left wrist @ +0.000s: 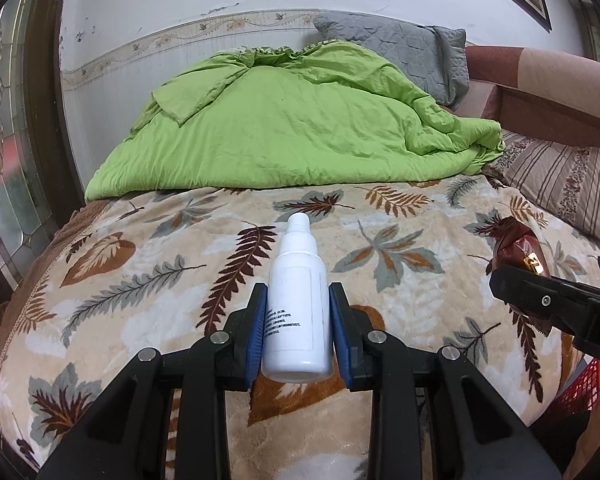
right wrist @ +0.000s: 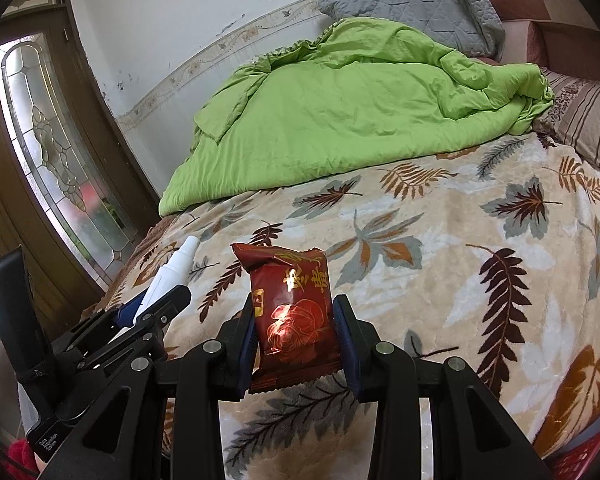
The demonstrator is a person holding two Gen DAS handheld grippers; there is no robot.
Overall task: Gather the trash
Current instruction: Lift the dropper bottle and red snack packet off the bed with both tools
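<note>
In the left wrist view we see the left gripper (left wrist: 298, 320) closed narrowly on a white bottle (left wrist: 296, 304). Its blue pads (left wrist: 258, 332) press on both sides of the bottle body, and the nozzle points away from us, above the leaf-pattern blanket (left wrist: 400, 300) of the bed. At the right edge of this view the right gripper (left wrist: 556, 308) comes in from the side, with a part of the red snack packet (left wrist: 518, 250) showing beyond it. This view alone shows the printed text on the bottle, and a red basket (left wrist: 590, 384) low at the right, beside the bed edge.

In the right wrist view the right gripper (right wrist: 296, 340) holds the red snack packet (right wrist: 292, 312) upright between its pads (right wrist: 344, 340), which touch both side edges; the opening is narrow. Only here we see the gold drawing on the packet front. At the left side the left gripper (right wrist: 148, 312) appears with the white bottle (right wrist: 172, 272) tilted in it. Both things are held above the near part of the blanket (right wrist: 440, 280), and the green quilt (right wrist: 360, 120) lies at the far end of the bed.
</note>
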